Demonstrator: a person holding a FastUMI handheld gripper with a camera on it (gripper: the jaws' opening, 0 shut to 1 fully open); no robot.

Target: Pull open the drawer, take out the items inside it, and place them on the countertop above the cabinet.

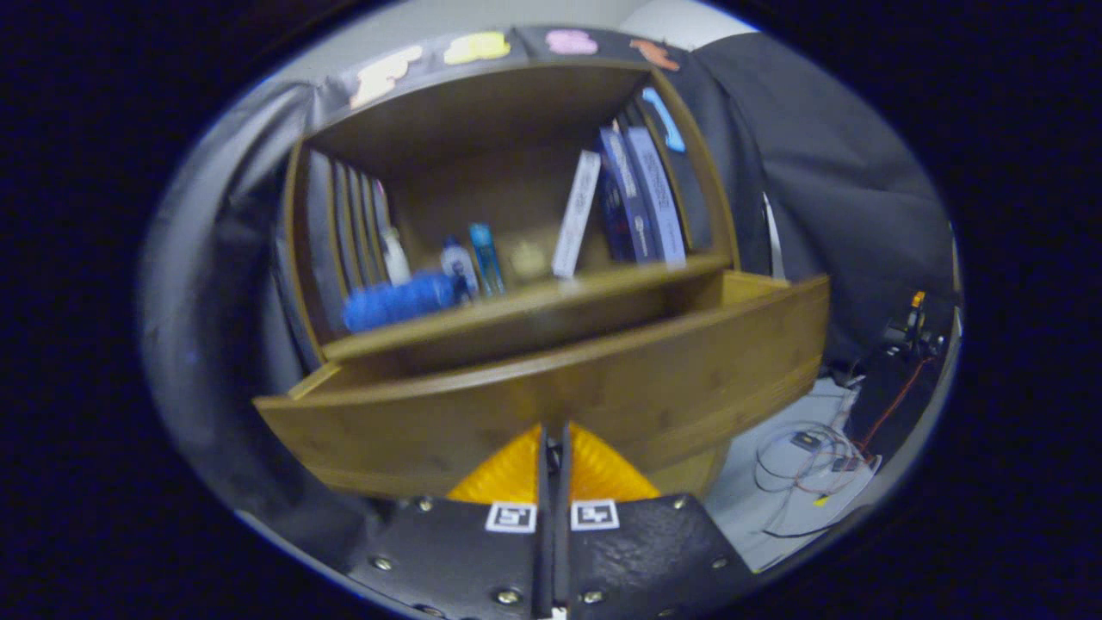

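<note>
- Gripper view puts our hand-held gripper low and level, its two fingers pressed together with only a thin slit between them and nothing held, tips just before the front panel of the pulled-out wooden drawer.
- We see black cloth draped around the brown wooden cabinet, and at four o'clock from the fingers a pale floor with loose thin wires.
- At twelve o'clock, above the drawer, the cabinet's open shelf carries a blue ribbed roll lying down, small bottles and upright blue and white books.
- We cannot tell what lies inside the drawer; its front hides the interior.
</note>
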